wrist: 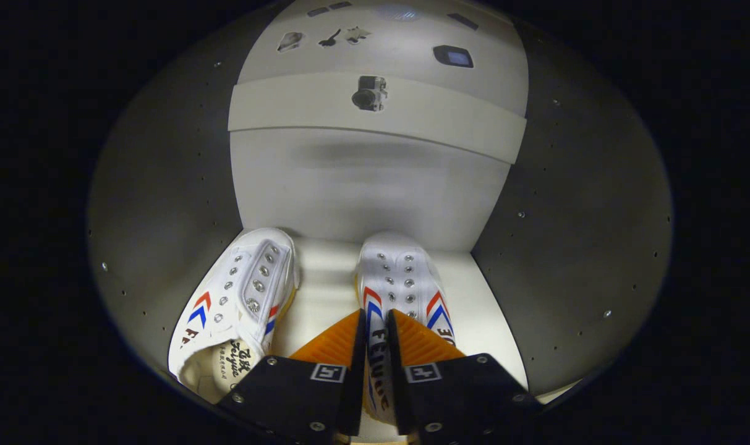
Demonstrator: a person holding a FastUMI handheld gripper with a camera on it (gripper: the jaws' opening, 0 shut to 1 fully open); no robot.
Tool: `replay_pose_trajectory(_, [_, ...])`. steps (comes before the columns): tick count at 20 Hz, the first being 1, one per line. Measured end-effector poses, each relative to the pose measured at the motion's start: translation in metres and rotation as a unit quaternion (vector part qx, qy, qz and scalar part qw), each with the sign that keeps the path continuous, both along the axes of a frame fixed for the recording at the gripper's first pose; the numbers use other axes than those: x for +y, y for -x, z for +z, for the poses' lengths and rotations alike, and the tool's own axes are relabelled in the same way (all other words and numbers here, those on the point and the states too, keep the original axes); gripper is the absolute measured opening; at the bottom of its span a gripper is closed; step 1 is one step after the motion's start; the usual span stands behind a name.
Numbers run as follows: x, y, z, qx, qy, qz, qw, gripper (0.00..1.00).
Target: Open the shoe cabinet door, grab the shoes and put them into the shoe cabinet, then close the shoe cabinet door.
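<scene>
I am looking into the shoe cabinet (375, 185), with its pale back wall ahead and side panels to either side. Two white canvas shoes with red and blue chevrons stand on the cabinet floor (325, 290), toes toward the back wall. The right shoe (402, 278) sits between my fingers, and my gripper (376, 337) is shut on its side wall near the heel opening. The left shoe (245, 303) lies free beside my fingers, tilted a little on its side.
A shelf edge (375, 114) crosses the cabinet above the shoes, and the panel over it carries a small camera (370, 93) and several small fittings. The left side panel (164, 204) and the right side panel (572, 228) close in on both sides.
</scene>
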State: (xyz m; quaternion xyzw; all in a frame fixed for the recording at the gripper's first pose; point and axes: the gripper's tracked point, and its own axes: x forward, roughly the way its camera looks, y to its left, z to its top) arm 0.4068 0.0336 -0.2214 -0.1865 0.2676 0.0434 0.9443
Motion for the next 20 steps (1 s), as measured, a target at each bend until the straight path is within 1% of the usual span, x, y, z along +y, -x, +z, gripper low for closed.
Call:
replay_pose_trajectory(2, [-0.002,0.017,0.016,-0.019,-0.010,-0.010,1.000,0.53])
replay_pose_trajectory(3, [-0.007,0.029,0.027,-0.033,-0.004,-0.014,0.999,0.63])
replay_pose_trajectory(5, [-0.006,0.056,0.049,-0.061,-0.006,-0.005,0.998,0.86])
replay_pose_trajectory(6, [-0.005,0.073,0.058,-0.069,-0.012,0.001,0.998,0.94])
replay_pose_trajectory(10, [-0.006,0.153,0.095,-0.092,-0.035,0.016,0.995,0.96])
replay_pose_trajectory(15, [-0.012,0.269,0.132,-0.114,-0.046,0.039,0.992,0.95])
replay_pose_trajectory(17, [-0.025,0.316,0.143,-0.120,-0.046,0.036,0.991,0.95])
replay_pose_trajectory(20, [-0.052,0.383,0.163,-0.143,-0.046,0.017,0.989,0.95])
